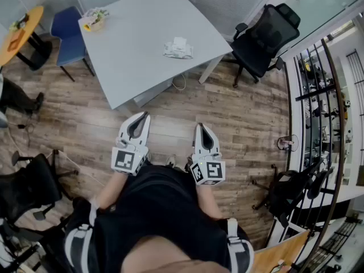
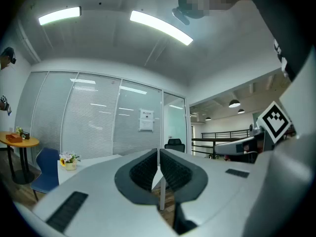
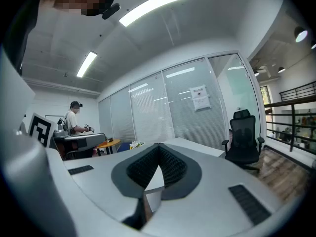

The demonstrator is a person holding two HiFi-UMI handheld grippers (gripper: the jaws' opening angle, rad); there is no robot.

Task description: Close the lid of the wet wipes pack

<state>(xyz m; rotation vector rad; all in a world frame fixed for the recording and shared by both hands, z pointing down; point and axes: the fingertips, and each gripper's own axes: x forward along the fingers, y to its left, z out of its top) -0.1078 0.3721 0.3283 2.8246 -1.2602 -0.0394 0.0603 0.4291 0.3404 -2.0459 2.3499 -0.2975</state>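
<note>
As seen from the head, looking steeply down: grey table [image 1: 136,56] at top centre, on a wooden floor [image 1: 170,124].

Containers: one small pot [image 1: 94,20] at the table's far left corner, filled with flowers (yellow and white, as far as discernible). Same pot low on the left in the left gripper view, beside a blue chair [image 1: 68,36].

Task object: wet wipes pack [image 1: 178,49], white and crinkled, lying flat on the table toward its right edge, well apart from the pot. Pale square flap on its top side, too small to judge as raised or pressed down.

Left gripper [image 1: 141,116] and right gripper [image 1: 202,127] side by side over the floor, close to the person's body, well short of the table and the pack. Bare floorboards and the table's near edge between them and the pack.

Fingers of both clenched tip to tip, nothing gripped: ribbed pads [image 2: 145,171] meeting in the left gripper view, and ribbed pads [image 3: 173,166] meeting likewise in the right gripper view.

Surroundings: round orange table [image 1: 20,30] at upper left; black office chair [image 1: 264,36] right of the grey table; second black chair [image 1: 25,189] at lower left; dark railing [image 1: 318,124] along the right; loop of cable [image 1: 180,84] under the table. Another person [image 3: 74,120] standing far off in the right gripper view.
</note>
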